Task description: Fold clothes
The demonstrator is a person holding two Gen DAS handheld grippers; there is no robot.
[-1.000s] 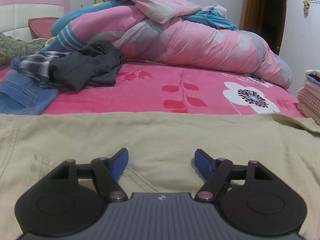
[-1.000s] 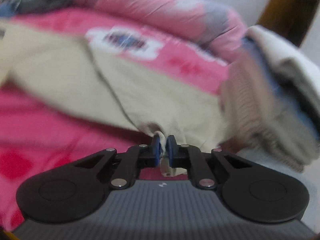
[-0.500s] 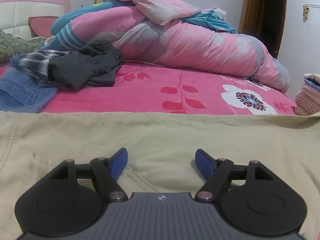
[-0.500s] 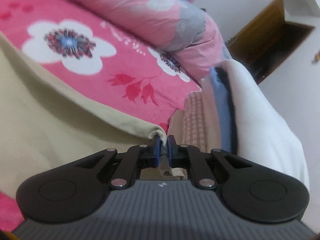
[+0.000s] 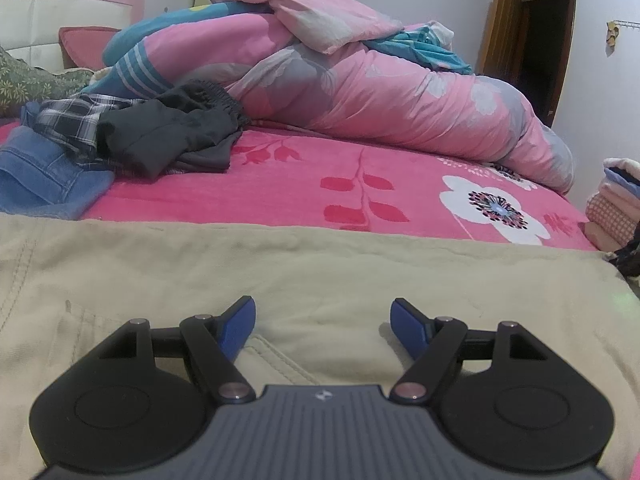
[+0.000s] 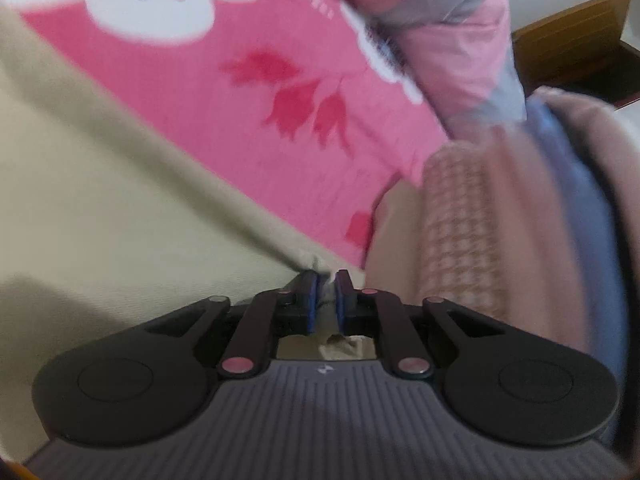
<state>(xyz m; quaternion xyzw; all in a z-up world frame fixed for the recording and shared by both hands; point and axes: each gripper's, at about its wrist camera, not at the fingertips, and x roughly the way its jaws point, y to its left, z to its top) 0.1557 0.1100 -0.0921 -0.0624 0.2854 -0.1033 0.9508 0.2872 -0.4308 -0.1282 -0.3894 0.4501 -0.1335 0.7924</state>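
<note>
Right claw (image 6: 325, 300) opening, beige garment (image 6: 120, 208) corner between pads; left claw (image 5: 322, 326) released; no legible writing.

Soft, even indoor light filled both views, with no glare. The left wrist view was sharp, bowed at its dark rounded corners. The right wrist view was smeared by motion blur, with a faint shadow at lower left.

The beige trousers (image 5: 320, 280) lie spread flat across the near part of the pink floral bed (image 5: 320, 192), stitched pocket seam up, right corner slightly lifted.
</note>
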